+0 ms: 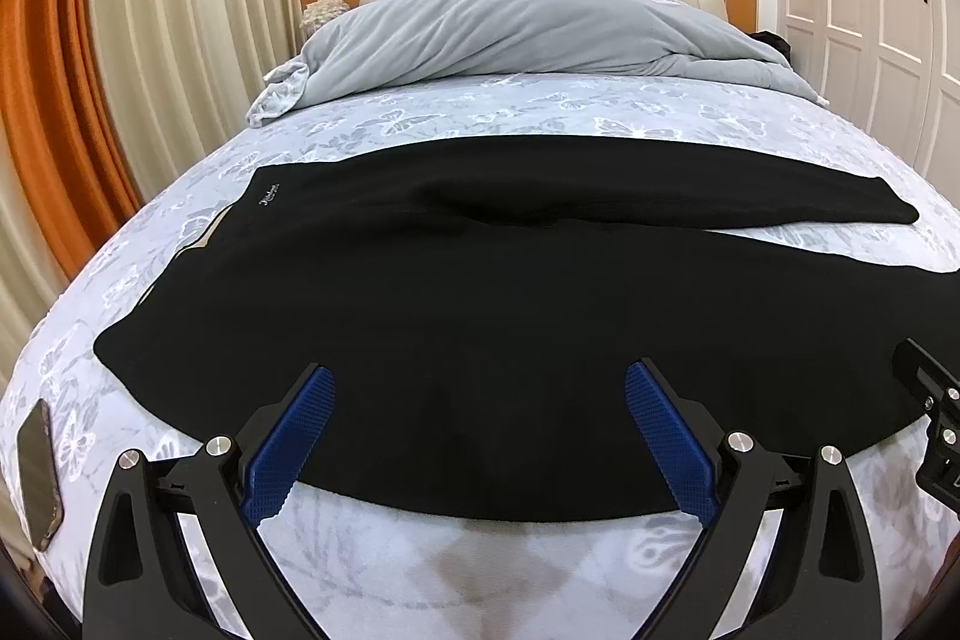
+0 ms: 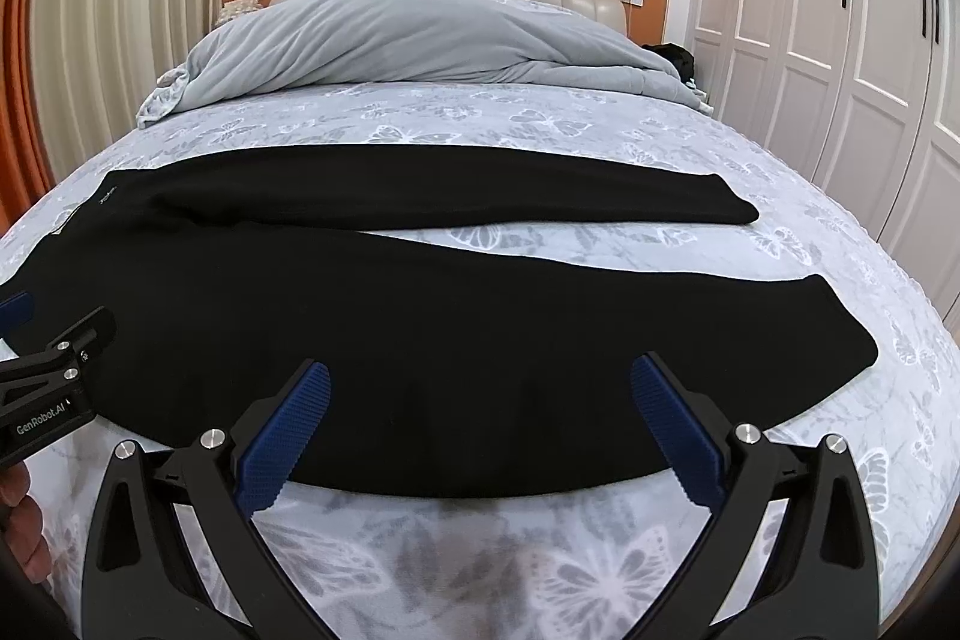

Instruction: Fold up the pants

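Black pants spread flat across the bed's foot end.
The pants (image 1: 456,316) lie crosswise, waistband left, legs splayed right; left claw (image 1: 480,400) and right claw (image 2: 480,394) gape empty over the near edge.

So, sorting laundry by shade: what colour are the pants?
Plain black pants, seen best in the right wrist view.

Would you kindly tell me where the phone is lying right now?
In the left wrist view, the dark rectangular phone lies at the far left on the butterfly-print bedsheet, just left of the black pants.
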Tool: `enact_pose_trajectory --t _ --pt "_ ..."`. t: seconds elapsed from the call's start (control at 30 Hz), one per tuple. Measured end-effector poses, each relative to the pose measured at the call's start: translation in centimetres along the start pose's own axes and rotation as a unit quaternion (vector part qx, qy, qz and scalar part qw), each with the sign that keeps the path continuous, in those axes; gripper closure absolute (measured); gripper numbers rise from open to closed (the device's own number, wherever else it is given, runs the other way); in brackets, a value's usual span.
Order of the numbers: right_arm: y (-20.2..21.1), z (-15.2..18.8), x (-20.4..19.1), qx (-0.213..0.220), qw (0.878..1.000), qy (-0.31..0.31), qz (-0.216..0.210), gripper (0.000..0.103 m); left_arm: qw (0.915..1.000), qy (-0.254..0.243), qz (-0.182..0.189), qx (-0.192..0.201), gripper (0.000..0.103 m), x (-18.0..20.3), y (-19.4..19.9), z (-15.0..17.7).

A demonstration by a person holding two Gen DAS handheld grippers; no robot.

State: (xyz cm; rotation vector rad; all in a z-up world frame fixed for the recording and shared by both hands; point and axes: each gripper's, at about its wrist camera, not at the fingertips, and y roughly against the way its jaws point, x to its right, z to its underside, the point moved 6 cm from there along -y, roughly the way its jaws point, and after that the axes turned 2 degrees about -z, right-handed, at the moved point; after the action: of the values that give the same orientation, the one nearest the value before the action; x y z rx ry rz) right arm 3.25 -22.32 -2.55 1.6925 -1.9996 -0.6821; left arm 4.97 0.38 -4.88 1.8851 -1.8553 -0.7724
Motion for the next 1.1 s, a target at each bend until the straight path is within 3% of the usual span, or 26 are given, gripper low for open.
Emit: enact_pose_trajectory --t 1.1 --pt "-0.08 0.14 -0.12 -0.001 1.000 -0.001 -0.001 0.005 1.0000 -0.003 -0.006 0.001 0.006 0.15 0.08 0.21"
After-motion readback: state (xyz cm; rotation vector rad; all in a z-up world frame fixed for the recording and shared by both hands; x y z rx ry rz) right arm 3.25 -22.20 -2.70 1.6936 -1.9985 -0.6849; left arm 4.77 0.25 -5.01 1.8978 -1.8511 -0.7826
